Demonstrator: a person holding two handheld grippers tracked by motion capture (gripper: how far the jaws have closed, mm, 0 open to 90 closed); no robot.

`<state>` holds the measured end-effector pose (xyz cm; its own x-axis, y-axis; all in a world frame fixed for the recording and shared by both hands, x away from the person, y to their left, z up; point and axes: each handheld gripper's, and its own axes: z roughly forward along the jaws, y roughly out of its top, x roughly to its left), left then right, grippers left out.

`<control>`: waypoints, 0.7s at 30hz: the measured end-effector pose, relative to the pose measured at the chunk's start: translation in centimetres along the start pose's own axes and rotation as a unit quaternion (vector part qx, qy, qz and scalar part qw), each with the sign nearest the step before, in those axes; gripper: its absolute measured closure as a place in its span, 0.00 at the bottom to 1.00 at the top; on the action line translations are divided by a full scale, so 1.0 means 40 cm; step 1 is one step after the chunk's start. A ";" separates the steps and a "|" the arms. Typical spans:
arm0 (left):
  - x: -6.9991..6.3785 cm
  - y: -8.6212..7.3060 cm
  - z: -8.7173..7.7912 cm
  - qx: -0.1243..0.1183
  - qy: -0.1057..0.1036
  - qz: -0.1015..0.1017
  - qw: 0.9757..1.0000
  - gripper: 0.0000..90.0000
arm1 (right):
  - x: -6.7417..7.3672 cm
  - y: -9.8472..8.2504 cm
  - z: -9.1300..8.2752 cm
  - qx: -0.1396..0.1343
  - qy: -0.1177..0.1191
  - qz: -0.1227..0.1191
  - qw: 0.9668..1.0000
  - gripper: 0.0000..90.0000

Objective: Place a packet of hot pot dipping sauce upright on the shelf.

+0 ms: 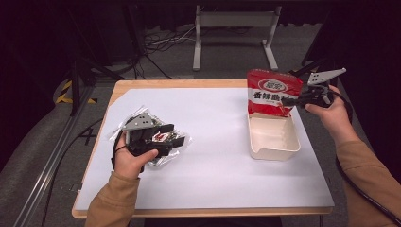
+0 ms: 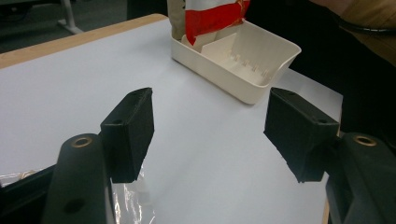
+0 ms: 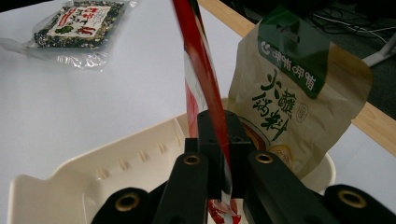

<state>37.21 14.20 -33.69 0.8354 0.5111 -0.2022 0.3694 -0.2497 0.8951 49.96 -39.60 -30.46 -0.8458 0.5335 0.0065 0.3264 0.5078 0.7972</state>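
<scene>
From the high view, the right gripper (image 1: pixel 302 100) pinches the red packet (image 1: pixel 273 92) by its right edge and holds it upright over the far end of the cream tray (image 1: pixel 274 142), which sits on the white sheet covering the table (image 1: pixel 213 156). The grip is on one margin only, so the packet could swing or slip out and land flat beside the tray, or tip onto the tray's rim. The left gripper (image 1: pixel 165 135) hovers over a clear packet (image 1: pixel 161 142) of dark contents near the table's left side; whether it touches the plastic cannot be told here.

In the left gripper view, the jaws stand wide apart with nothing between them, only bare white sheet. A corner of crinkled clear plastic (image 2: pixel 128 203) lies under the left jaw. If this gripper closes from here it would likely catch nothing, or only snag that loose film. The tray (image 2: pixel 243 65) lies well ahead.

In the right gripper view, the jaws are clamped tight on the thin red packet (image 3: pixel 201 79), seen edge-on and rising from between them. A beige pouch (image 3: pixel 294 107) with green lettering stands in the tray (image 3: pixel 93 182) just behind it; lowering the red packet carelessly could knock that pouch over the tray's wall. The clear packet (image 3: pixel 77 25) lies far off on the table.
</scene>
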 end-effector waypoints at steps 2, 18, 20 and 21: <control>0.000 0.000 0.000 0.001 0.001 0.000 1.000 0.37 | -0.005 -0.004 0.005 0.003 -0.001 0.000 1.000 0.98; 0.005 -0.004 0.001 -0.004 0.001 -0.001 1.000 0.37 | -0.028 -0.036 0.036 0.009 -0.017 0.001 1.000 0.98; 0.006 -0.004 0.001 -0.003 0.003 0.000 1.000 0.36 | -0.028 -0.043 0.045 0.015 -0.016 0.001 1.000 0.98; 0.006 -0.005 0.001 -0.003 0.004 -0.001 1.000 0.36 | -0.027 -0.047 0.052 0.019 -0.016 0.001 1.000 0.98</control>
<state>37.36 14.32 -33.93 0.8317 0.5176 -0.2012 0.3687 -0.2438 0.8970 51.12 -39.72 -33.20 -0.8312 0.5558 -0.0126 0.3442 0.5322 0.7735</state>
